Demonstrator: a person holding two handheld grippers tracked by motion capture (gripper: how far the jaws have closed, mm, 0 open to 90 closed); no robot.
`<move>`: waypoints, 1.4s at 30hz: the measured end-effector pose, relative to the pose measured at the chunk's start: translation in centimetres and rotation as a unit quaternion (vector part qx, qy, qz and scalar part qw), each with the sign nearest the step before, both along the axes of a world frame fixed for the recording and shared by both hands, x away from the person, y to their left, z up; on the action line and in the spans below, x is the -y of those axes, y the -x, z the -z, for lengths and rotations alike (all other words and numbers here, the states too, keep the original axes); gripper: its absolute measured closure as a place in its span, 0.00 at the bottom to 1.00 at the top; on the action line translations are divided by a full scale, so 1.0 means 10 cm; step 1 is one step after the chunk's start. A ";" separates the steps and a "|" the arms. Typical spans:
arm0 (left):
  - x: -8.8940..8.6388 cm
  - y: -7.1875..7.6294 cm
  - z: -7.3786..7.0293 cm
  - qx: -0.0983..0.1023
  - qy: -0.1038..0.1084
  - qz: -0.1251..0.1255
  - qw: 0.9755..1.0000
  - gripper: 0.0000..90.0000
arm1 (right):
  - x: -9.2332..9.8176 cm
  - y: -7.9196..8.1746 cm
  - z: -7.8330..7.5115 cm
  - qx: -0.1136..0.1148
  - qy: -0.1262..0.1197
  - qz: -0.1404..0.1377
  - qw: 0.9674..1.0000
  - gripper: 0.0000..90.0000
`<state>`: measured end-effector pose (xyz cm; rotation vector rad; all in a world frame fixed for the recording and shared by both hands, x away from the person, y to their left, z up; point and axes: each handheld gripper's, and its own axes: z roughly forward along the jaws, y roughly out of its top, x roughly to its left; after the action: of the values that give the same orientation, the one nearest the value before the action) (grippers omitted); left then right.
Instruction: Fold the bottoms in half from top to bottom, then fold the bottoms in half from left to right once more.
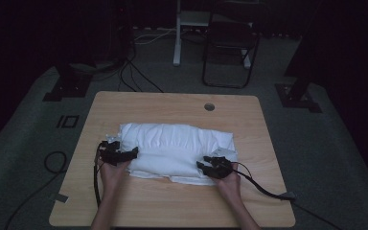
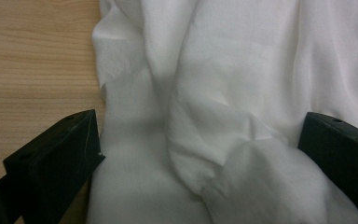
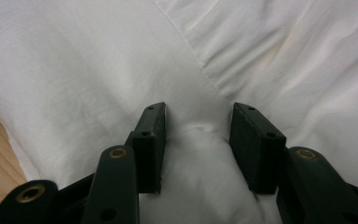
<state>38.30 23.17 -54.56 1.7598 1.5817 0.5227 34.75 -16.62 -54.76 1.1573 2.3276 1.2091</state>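
Observation:
A white pillow in a loose white cover [image 1: 172,143] lies across the middle of the wooden table [image 1: 172,203]. My left gripper [image 1: 124,154] sits at its near left corner. In the left gripper view its jaws [image 2: 200,149] stand wide apart over a crumpled fold of the cover [image 2: 242,70], with no grip on it. At the near right corner is my right gripper [image 1: 206,165]. In the right gripper view its jaws [image 3: 198,135] are partly closed, and a bulge of the white cover [image 3: 98,70] is pinched between the pads.
A round cable hole [image 1: 209,107] is in the table's far side. Bare wood runs along the near edge and both sides. A black chair [image 1: 230,43], a white stand [image 1: 177,33] and floor cables stand beyond the table. The right gripper's cable [image 1: 263,189] trails right.

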 end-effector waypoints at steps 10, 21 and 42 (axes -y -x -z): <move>0.06 0.03 -0.01 -0.006 -0.021 0.008 1.000 0.02 | 0.00 0.00 0.00 0.000 0.001 -0.001 1.000 0.61; 0.07 0.11 -0.04 -0.012 0.049 0.067 0.996 0.67 | 0.00 0.01 0.00 0.002 0.002 0.000 1.000 0.61; 0.13 0.36 -0.70 0.114 0.075 0.117 0.984 0.88 | -0.25 0.03 -0.53 0.045 -0.018 -0.012 0.999 0.64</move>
<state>34.67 21.90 -47.59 1.6781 1.2066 0.4591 34.50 -14.11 -49.46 1.0656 2.2690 1.2892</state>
